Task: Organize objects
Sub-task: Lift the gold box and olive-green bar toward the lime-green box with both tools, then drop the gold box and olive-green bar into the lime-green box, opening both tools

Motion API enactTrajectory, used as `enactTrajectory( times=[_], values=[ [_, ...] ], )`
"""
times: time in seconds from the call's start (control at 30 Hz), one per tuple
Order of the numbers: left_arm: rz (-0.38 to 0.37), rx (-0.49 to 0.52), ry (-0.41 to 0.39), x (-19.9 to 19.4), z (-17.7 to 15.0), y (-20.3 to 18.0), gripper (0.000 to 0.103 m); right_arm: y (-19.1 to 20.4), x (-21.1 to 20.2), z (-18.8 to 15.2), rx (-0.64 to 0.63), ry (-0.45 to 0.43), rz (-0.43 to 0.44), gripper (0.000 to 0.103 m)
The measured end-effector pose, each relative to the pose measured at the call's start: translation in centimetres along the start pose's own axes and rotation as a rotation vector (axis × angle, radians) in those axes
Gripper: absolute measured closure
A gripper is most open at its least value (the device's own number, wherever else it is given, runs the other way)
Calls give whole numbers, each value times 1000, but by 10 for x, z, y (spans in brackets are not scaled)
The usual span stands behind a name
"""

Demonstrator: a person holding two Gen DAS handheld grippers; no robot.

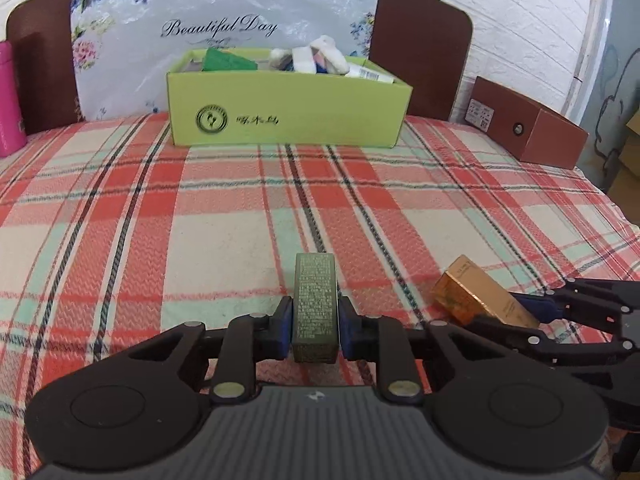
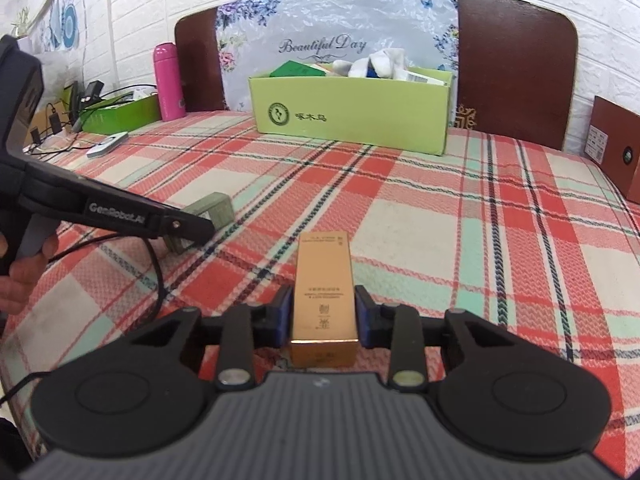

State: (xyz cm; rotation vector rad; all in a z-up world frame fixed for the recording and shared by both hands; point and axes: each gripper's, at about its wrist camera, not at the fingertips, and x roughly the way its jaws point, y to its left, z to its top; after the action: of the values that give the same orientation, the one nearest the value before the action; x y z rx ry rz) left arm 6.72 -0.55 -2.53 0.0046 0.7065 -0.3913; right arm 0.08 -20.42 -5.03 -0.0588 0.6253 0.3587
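Observation:
My left gripper (image 1: 315,322) is shut on a grey-green box (image 1: 314,306), held lengthwise over the plaid cloth. My right gripper (image 2: 323,314) is shut on a gold box (image 2: 323,300). In the left wrist view the gold box (image 1: 476,296) and the right gripper (image 1: 532,310) show at the right. In the right wrist view the left gripper (image 2: 192,226) and the grey-green box (image 2: 212,210) show at the left. A lime-green open box (image 1: 288,110) holding several items stands at the far middle; it also shows in the right wrist view (image 2: 352,114).
A brown box (image 1: 528,128) lies at the far right edge. A pink bottle (image 2: 169,82) stands far left, near a green tray (image 2: 120,114), cables and a small grey device (image 2: 107,145). A headboard (image 2: 516,64) and brick wall stand behind.

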Motion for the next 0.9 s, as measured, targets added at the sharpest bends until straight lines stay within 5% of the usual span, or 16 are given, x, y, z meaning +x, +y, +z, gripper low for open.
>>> enactTrajectory(
  times=[0.17,0.47,0.67,0.9],
  values=[
    [-19,28,-63,-13,30,0,80,-6,-5,24,8,-52,52,72],
    [22,29,-208,-11,118,8,80,-45,-3,117,5,-240,29,72],
    [98,-7,-227,31,179,21,80,-86,43,176,77,-320,-17,71],
    [111,-68,-213,81,219,43,80,-133,119,214,179,-306,-94,71]
  ],
)
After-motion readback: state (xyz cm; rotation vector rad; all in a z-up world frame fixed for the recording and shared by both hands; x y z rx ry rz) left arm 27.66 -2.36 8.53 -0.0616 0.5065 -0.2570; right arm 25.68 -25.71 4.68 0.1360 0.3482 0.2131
